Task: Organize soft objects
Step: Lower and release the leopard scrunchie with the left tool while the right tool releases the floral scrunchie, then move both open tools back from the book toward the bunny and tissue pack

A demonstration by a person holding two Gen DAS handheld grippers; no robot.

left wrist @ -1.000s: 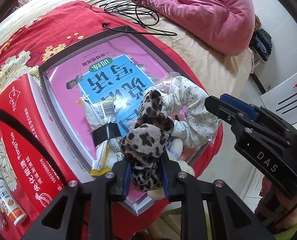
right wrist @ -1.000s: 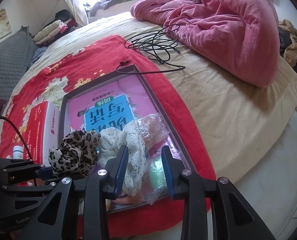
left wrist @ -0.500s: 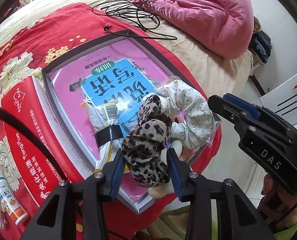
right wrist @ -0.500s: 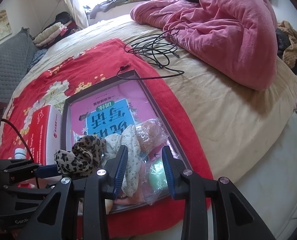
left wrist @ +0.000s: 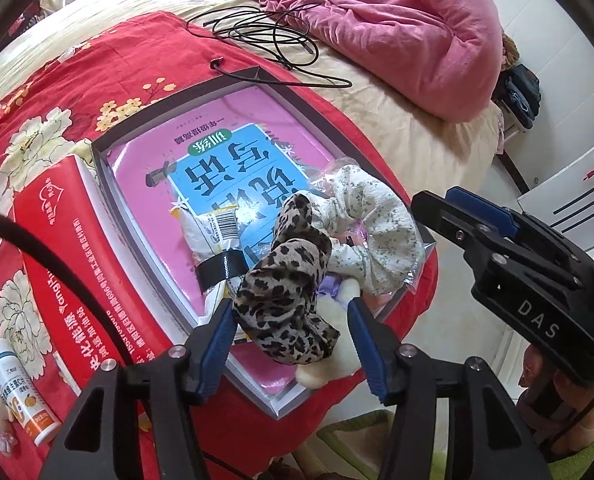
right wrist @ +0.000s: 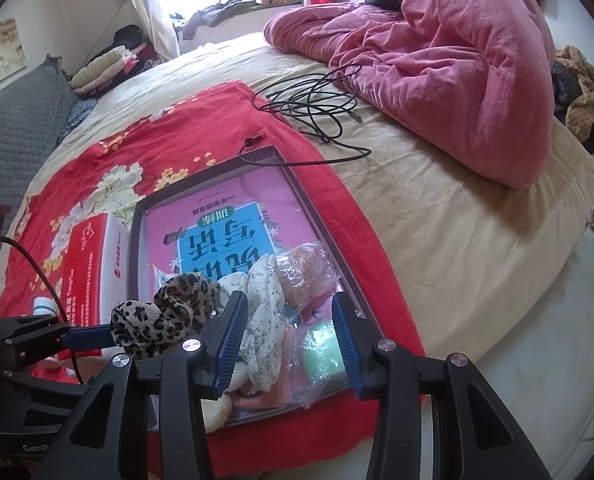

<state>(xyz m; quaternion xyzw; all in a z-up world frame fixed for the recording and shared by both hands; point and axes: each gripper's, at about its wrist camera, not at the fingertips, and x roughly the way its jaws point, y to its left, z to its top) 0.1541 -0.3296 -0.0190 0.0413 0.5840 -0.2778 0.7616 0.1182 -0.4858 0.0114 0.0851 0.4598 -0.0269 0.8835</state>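
Note:
A leopard-print scrunchie (left wrist: pixel 287 292) lies in the near corner of a shallow grey box (left wrist: pixel 109 184) lined with a pink and blue book. It also shows in the right wrist view (right wrist: pixel 165 316). My left gripper (left wrist: pixel 293 344) is open, its jaws either side of the scrunchie and apart from it. A white floral scrunchie (left wrist: pixel 377 228) lies beside it, on a clear plastic bag of soft items (right wrist: pixel 309 280). My right gripper (right wrist: pixel 291 340) is open above the floral scrunchie (right wrist: pixel 265 320) and the bag.
A red carton (left wrist: pixel 77 276) lies left of the box on a red floral cloth (right wrist: pixel 137 144). A small pill bottle (left wrist: pixel 17 392) lies at the near left. A black cable (right wrist: pixel 317 100) and a pink duvet (right wrist: pixel 457 60) lie further back on the bed. The bed edge is close on the right.
My left gripper has opened and let go of the leopard scrunchie, which now rests in the box. Both grippers have drawn back slightly.

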